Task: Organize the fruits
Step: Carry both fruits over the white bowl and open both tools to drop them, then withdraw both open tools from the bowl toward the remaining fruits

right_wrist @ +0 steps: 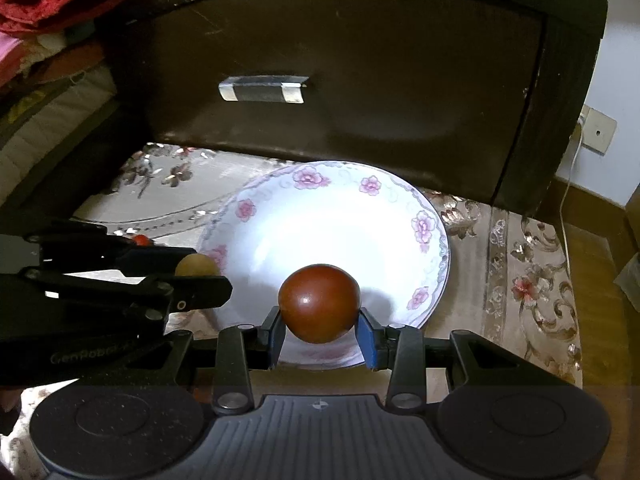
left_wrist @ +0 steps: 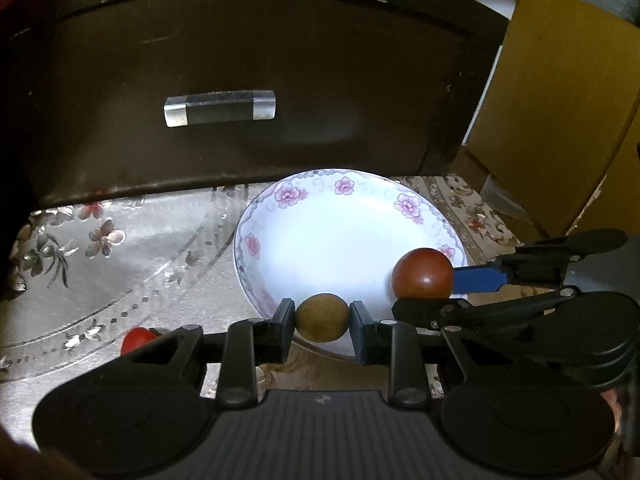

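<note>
Left wrist view: the left hand-held gripper (left_wrist: 322, 317) is closed on a small tan-brown fruit (left_wrist: 322, 317), pinched at its two sides. The white flowered plate (left_wrist: 304, 196) lies straight ahead at 12 o'clock, and the fruit hangs just at or over the plate's near rim; I cannot tell whether it touches. At about 2 o'clock the right hand-held gripper (left_wrist: 424, 280) comes in from the side, clamped on a dark red fruit (left_wrist: 422, 273) over the plate's near right part. A small red fruit (left_wrist: 135, 339) sits on the desk (left_wrist: 100, 280) at 9 o'clock, partly hidden behind the gripper body.

Right wrist view: the right hand-held gripper (right_wrist: 319, 326) holds the dark red fruit (right_wrist: 319, 303), and the plate (right_wrist: 424, 208) spreads ahead at 12 o'clock, its bare centre just beyond the fruit. The left hand-held gripper (right_wrist: 198, 276) reaches in at 9 o'clock with the tan fruit (right_wrist: 196, 266) near the plate's left rim.

By my judgement the right one is further over the plate, so release needs only a short move forward and down. Neither round fruit has a long axis to align.
</note>
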`<state>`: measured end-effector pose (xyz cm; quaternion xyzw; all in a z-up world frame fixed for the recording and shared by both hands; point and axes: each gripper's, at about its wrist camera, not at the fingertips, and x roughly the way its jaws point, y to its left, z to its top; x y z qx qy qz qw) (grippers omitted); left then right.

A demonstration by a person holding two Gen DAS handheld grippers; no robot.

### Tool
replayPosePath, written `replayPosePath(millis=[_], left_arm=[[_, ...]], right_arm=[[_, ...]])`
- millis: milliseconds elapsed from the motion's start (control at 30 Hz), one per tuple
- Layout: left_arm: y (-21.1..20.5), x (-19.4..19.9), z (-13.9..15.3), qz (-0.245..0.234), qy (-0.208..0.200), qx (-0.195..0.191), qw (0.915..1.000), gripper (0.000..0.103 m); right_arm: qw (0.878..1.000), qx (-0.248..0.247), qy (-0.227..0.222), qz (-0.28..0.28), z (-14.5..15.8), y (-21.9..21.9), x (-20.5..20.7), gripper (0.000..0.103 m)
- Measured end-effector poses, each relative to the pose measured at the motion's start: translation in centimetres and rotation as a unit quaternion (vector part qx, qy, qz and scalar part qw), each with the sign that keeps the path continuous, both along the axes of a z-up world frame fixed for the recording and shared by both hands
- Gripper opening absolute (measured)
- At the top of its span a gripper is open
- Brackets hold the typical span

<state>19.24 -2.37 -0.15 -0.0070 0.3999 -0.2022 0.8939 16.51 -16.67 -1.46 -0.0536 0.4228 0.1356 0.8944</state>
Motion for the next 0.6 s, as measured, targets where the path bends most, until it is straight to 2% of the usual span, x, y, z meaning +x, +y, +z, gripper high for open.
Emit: replayPosePath(millis=[267,433,600], left_arm=[[-0.29,0.37,-0.52,0.005,0.002,-0.001,1.0,0.036],[-0.04,0.33,-0.3,0.01,-0.001,-0.006,0.9999,0.042],[0.41,0.17,-0.06,0.018,-0.001,-0.008,0.9998,0.044]], right_arm=[[1.0,0.004,0.003,-0.006,-0.47,-0.61,0.71,0.037],[1.0,0.009,0.004,-0.01,-0.53,-0.86,0.69,0.038],[1.0,0.012,-0.01,-0.012,-0.1,-1.03,0.52,0.04]])
